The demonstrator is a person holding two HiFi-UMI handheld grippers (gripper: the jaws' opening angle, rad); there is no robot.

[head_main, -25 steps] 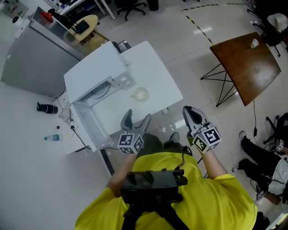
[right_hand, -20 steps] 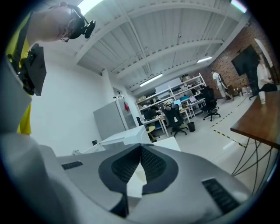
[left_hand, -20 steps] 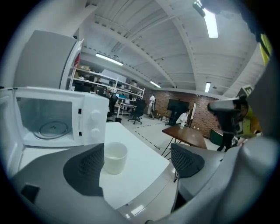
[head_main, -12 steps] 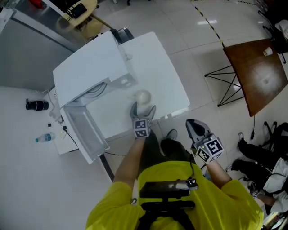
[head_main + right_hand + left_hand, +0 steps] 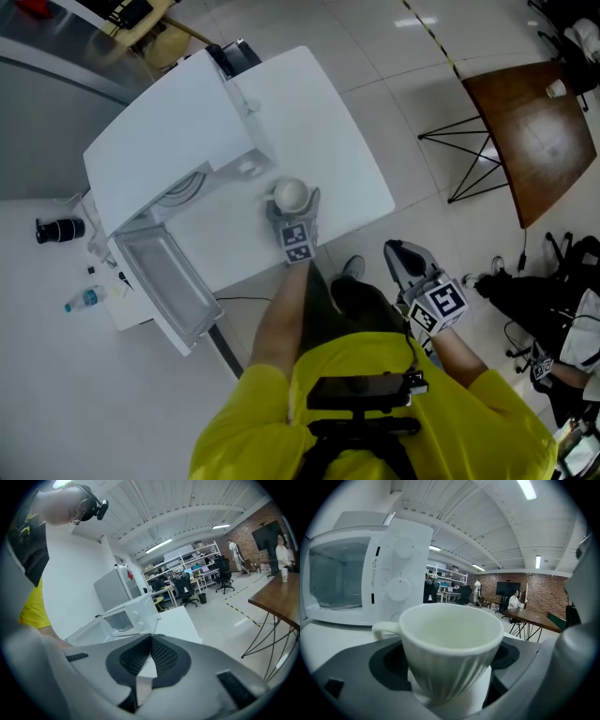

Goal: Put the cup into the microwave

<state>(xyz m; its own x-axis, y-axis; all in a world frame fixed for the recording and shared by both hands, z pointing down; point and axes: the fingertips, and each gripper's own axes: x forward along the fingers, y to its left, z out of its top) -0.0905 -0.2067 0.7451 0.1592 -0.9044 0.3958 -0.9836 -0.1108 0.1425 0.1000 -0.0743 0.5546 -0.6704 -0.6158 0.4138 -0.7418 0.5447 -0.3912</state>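
A pale ribbed cup (image 5: 291,194) stands on the white table (image 5: 323,122) in front of the white microwave (image 5: 164,141), whose door (image 5: 164,292) hangs open toward me. My left gripper (image 5: 292,202) is on the table with a jaw on each side of the cup; gaps show beside the cup, so it is open. In the left gripper view the empty cup (image 5: 450,644) fills the middle, handle to the left, and the microwave (image 5: 361,573) with its open cavity is behind it to the left. My right gripper (image 5: 401,253) hangs off the table's front corner, shut and empty.
A brown table (image 5: 530,131) on thin black legs stands at the right. A bottle (image 5: 80,300) and a dark object (image 5: 52,228) lie on the floor left of the microwave. A person's legs (image 5: 548,305) are at the far right.
My left gripper has gone forward and down from near my chest to the table, and its jaws now flank the cup. The right gripper has dropped a little and stays near my body.
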